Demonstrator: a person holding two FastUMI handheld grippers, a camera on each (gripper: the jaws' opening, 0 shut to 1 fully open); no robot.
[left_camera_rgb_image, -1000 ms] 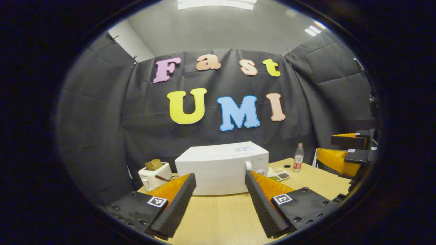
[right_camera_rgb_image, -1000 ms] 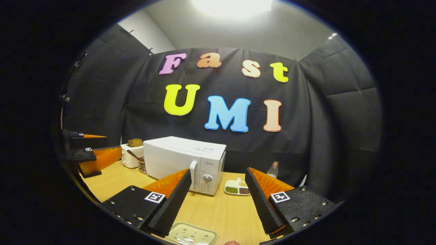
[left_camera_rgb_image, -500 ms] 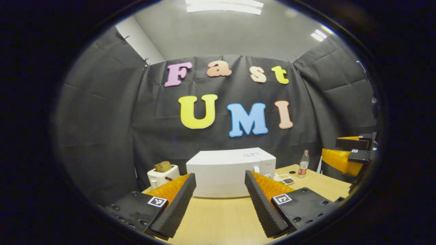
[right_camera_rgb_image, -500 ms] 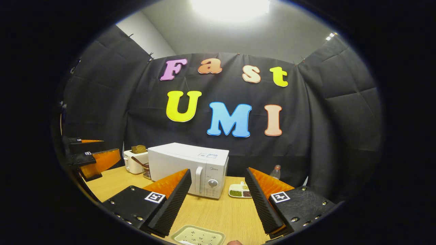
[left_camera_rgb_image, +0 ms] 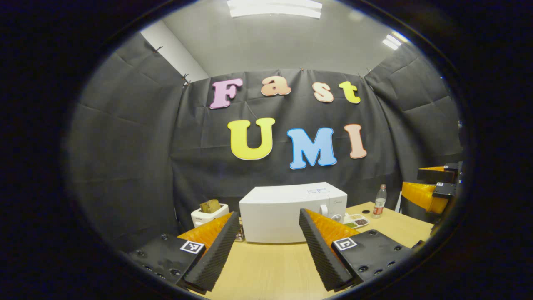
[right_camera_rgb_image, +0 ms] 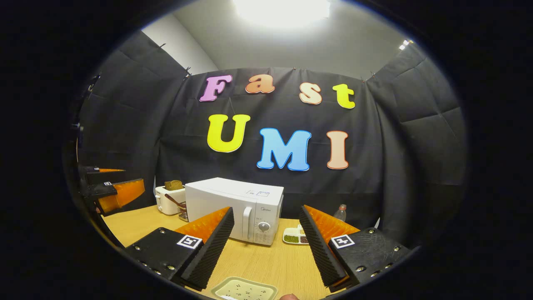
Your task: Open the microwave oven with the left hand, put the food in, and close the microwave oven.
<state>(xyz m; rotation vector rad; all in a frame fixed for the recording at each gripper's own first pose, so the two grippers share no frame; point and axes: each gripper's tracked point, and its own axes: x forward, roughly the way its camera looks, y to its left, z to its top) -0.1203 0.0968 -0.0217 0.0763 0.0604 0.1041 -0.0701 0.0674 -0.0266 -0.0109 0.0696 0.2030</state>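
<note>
Plainly nothing of the task is done yet. The microwave oven [left_camera_rgb_image: 287,212] stands shut on the wooden table [left_camera_rgb_image: 266,271], straight ahead of the left gripper [left_camera_rgb_image: 268,246] and well apart from it; its white handle [right_camera_rgb_image: 247,216] is untouched. The left gripper's jaws are spread wide with nothing between them, and through the gap the oven's plain side shows, so the door and handle lie off toward that gripper's right finger. All three steps remain — opening the door with the left hand, loading the food, closing the door.

The right gripper [right_camera_rgb_image: 266,250] is likewise spread wide and grasps nothing. Seen from it, the oven sits ahead and a little left, its front with handle and dial [right_camera_rgb_image: 264,227] turned toward the gap between the fingers. Just below that gap, at the near edge of the right gripper view, lies a pale rectangular tray [right_camera_rgb_image: 245,289] with small dark specks on it; judging by the task, this is probably the food to go in, though it is cut off by the edge and I cannot tell what it holds.

As for other containers: a small divided dish [right_camera_rgb_image: 296,236] rests on the table beside the oven's control side, its compartments filled with green and dark bits — grains or beans, perhaps. A white toaster [left_camera_rgb_image: 208,214] stands on the oven's far side with a brown slice poking from the top. A plastic bottle [left_camera_rgb_image: 379,202] stands beyond the dish.
</note>
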